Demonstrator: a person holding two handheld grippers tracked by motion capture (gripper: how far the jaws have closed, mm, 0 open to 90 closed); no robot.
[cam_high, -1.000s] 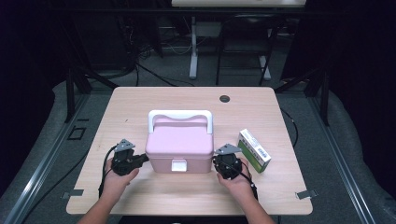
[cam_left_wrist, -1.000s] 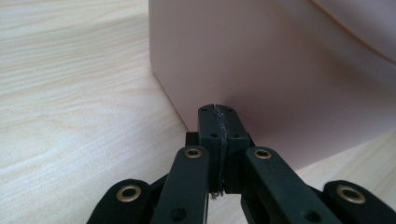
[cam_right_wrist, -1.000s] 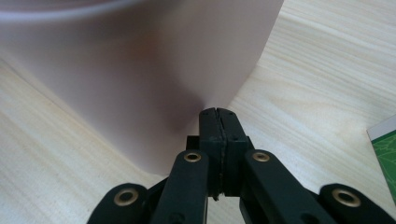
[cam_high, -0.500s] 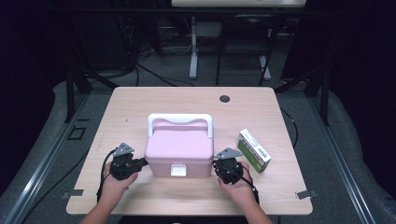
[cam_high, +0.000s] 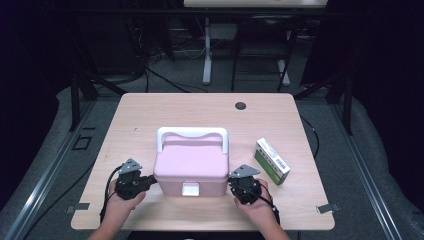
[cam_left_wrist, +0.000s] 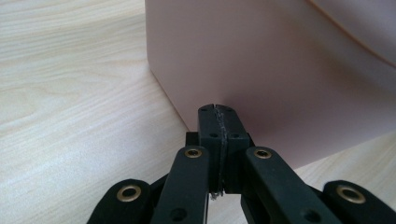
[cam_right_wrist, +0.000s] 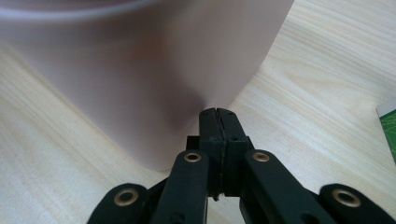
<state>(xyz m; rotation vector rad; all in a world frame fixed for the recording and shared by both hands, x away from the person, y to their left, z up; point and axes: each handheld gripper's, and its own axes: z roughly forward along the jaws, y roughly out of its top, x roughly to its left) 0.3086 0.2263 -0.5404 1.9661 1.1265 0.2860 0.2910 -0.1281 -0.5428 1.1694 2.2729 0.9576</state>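
A pink lidded box (cam_high: 191, 167) with a white handle (cam_high: 192, 133) and a white front latch (cam_high: 190, 188) stands near the front middle of the wooden table (cam_high: 150, 115). My left gripper (cam_high: 148, 181) is shut, its tip against the box's left side wall (cam_left_wrist: 261, 70). In its own view the left gripper (cam_left_wrist: 217, 110) has both jaws pressed together with nothing between them. My right gripper (cam_high: 232, 184) is shut too, tip at the box's right side. Its own view shows the right gripper (cam_right_wrist: 218, 112) touching the pink wall (cam_right_wrist: 140, 84) near a corner.
A green and white carton (cam_high: 271, 161) lies flat to the right of the box, its corner (cam_right_wrist: 388, 126) in the right gripper view. A dark round grommet (cam_high: 241, 105) sits near the table's far edge. Bare wood stretches behind the box and on the left.
Both hands with their grippers have drawn slightly back toward the table's front edge, staying at the sides of the pink box. The box and carton have not shifted.
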